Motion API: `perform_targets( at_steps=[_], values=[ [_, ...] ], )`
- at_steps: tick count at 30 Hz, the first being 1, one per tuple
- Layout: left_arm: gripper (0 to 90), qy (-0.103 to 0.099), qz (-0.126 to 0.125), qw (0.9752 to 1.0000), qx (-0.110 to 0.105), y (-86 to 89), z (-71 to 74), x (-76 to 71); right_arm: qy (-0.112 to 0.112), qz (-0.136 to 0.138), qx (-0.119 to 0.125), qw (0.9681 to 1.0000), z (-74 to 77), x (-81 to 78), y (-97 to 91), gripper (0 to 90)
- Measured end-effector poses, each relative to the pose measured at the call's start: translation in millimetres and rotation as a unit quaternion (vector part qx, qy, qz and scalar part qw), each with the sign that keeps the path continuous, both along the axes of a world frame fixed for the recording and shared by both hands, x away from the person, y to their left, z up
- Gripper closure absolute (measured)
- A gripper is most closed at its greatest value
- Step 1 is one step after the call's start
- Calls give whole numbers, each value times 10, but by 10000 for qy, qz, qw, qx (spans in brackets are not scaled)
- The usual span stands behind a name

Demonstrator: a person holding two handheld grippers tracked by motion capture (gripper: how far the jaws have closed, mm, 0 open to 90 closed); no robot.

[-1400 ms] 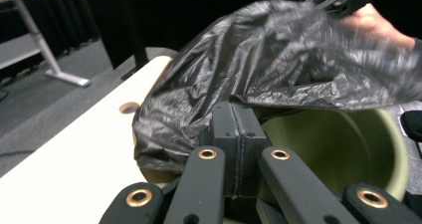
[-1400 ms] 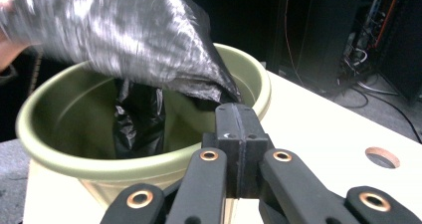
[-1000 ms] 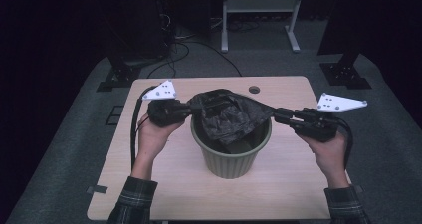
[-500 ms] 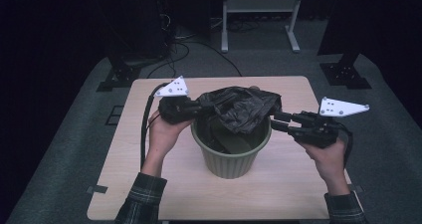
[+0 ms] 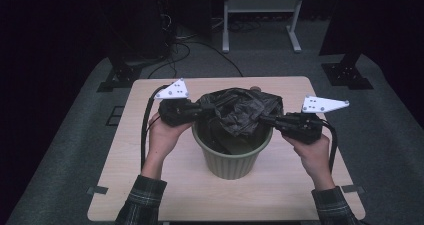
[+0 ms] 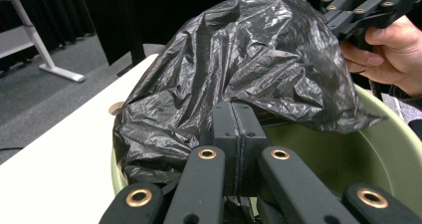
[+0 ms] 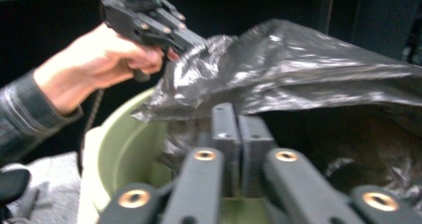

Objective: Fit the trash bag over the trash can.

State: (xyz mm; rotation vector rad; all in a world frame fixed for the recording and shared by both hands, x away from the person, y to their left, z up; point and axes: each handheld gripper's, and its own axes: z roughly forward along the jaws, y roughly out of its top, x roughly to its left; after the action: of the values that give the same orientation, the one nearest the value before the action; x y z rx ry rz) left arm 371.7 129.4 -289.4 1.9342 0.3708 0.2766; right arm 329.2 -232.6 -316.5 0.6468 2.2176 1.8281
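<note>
A light wooden table (image 5: 150, 185) carries a green bucket (image 5: 232, 160) near its middle. A black plastic bag (image 5: 245, 110) is stretched over the bucket's mouth. The left hand-held gripper (image 5: 202, 110) and right hand-held gripper (image 5: 265, 120) each pinch an opposite edge of the bag, jaws closed on the plastic.

A pale wooden rectangular table (image 5: 150, 185) stands on grey carpeted floor (image 5: 65, 150). Near its far edge lies a small round brown disc (image 6: 117, 107), partly hidden. Short grey tape strips (image 5: 97, 190) stick out at the table's near left and right edges. Beyond the table stands a white metal frame with two legs (image 5: 260, 5). A black flat stand base (image 5: 120, 77) sits off the far left corner and another (image 5: 347, 75) off the far right. Dark cables (image 5: 185, 45) trail across the floor between the left base and the frame.
</note>
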Motion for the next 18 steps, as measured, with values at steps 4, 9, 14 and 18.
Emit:
perform_targets(
  at_steps=[4,9,14,18],
  values=[
    [895,10,114,9999,-70,94,-5,2,-12,-205,-287,9994,-30,-28,-79,900],
    [895,0,126,9999,-75,123,-12,-10,60,-501,-389,9980,-75,-58,-316,900],
    [896,-59,64,10000,8,13,-32,-26,43,-329,-43,9994,-32,-141,-412,724],
    [895,-68,-11,10000,64,-71,-37,-22,2,-230,-4,9997,3,-223,-378,719]
  ],
)
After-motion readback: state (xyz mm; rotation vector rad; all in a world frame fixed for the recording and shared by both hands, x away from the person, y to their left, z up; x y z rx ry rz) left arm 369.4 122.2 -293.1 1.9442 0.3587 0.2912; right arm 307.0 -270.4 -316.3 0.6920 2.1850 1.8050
